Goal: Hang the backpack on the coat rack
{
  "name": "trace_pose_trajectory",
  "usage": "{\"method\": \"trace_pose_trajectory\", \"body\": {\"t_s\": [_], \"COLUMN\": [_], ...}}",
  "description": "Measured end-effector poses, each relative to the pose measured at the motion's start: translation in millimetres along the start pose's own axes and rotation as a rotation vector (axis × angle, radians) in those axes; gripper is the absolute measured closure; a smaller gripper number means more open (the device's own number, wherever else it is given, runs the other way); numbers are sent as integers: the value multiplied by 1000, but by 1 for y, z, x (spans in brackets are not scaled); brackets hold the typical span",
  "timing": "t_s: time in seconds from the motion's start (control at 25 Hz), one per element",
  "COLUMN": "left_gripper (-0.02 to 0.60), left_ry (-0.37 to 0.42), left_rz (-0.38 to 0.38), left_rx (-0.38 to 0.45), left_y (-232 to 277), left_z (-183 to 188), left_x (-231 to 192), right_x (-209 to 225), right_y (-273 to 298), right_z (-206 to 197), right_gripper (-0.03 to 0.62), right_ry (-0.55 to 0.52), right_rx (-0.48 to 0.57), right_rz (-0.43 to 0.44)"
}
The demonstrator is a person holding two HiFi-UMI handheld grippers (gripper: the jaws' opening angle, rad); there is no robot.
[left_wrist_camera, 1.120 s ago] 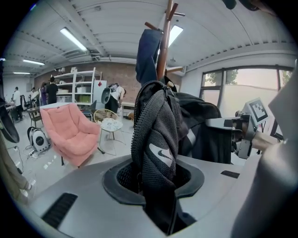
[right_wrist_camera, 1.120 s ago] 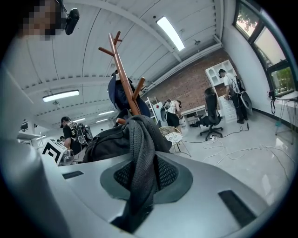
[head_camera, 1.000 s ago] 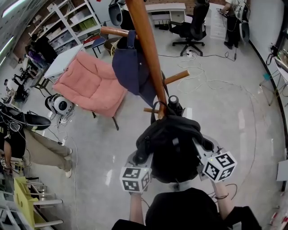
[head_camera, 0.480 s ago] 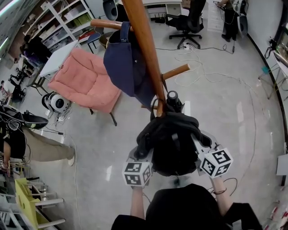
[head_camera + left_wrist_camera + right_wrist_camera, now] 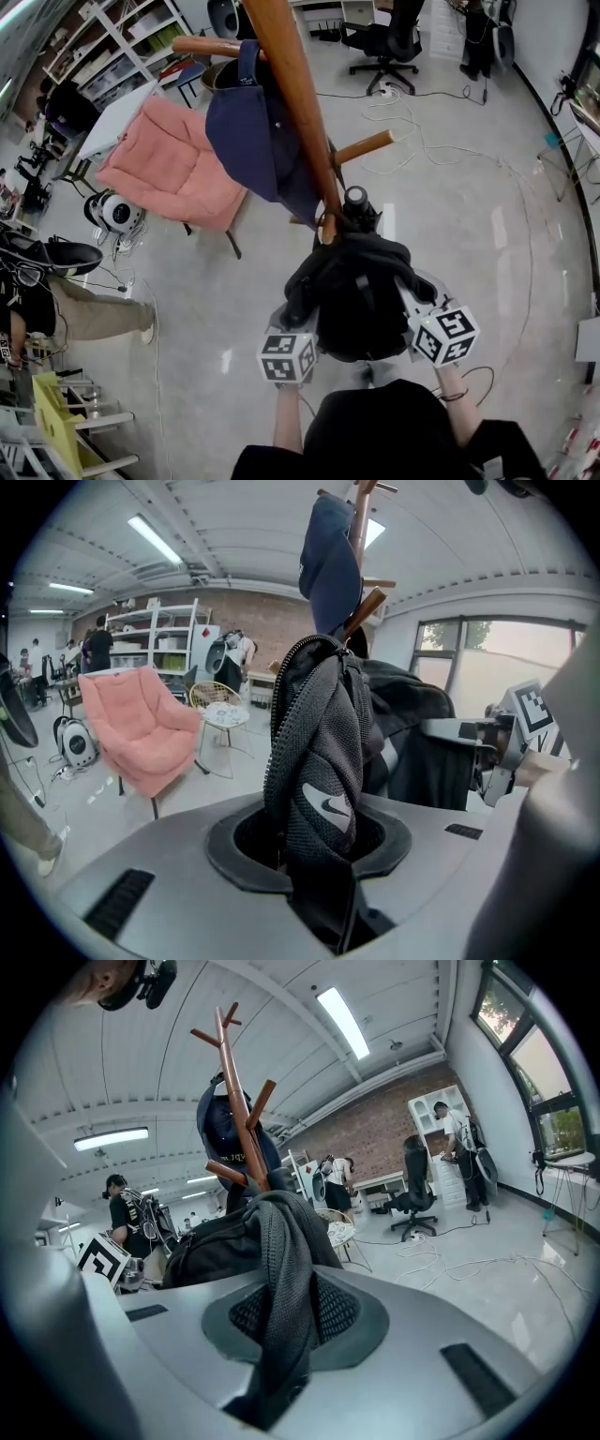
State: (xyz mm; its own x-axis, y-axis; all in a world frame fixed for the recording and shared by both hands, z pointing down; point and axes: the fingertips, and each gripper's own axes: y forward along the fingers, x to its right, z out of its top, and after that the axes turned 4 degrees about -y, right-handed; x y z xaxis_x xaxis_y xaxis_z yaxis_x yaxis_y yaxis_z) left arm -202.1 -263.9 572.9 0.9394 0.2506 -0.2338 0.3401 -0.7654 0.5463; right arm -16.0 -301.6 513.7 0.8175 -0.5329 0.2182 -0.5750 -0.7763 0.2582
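Observation:
A black backpack (image 5: 356,295) hangs between my two grippers, right in front of the wooden coat rack (image 5: 295,103). Its top handle lies at a short lower peg (image 5: 323,225) of the rack. My left gripper (image 5: 295,330) is shut on the backpack's mesh side with a zip (image 5: 323,761). My right gripper (image 5: 412,314) is shut on a fold of grey mesh fabric (image 5: 281,1269) on the other side. A navy garment (image 5: 253,131) hangs from an upper peg (image 5: 202,45). Another peg (image 5: 366,147) sticks out to the right.
A pink armchair (image 5: 169,164) stands left of the rack, with a white round device (image 5: 117,214) on the floor beside it. A person's leg (image 5: 94,314) shows at the far left. Office chair (image 5: 384,37) and cables (image 5: 441,155) lie beyond. Shelves (image 5: 122,47) line the back left.
Both grippers and the backpack have sunk a little, bringing the bag's top down onto the lower peg. The head view has shifted slightly.

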Motion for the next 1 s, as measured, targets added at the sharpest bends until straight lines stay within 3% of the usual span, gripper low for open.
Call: {"method": "trace_pose_trajectory", "body": {"t_s": [0.52,1.0], "left_gripper": [446,399], "left_ry": [1,-40], "left_rz": [27,47], "left_rx": [23,59], "left_y": [20,31], "left_z": [-2,1], "left_x": [-11,-25], "right_x": [7,10], "right_y": [13,18], "right_z": [-9,-13], "right_gripper": [534,512], "right_ry": [-66,-116], "right_rx": [1,11], "right_rz": [-3,8]}}
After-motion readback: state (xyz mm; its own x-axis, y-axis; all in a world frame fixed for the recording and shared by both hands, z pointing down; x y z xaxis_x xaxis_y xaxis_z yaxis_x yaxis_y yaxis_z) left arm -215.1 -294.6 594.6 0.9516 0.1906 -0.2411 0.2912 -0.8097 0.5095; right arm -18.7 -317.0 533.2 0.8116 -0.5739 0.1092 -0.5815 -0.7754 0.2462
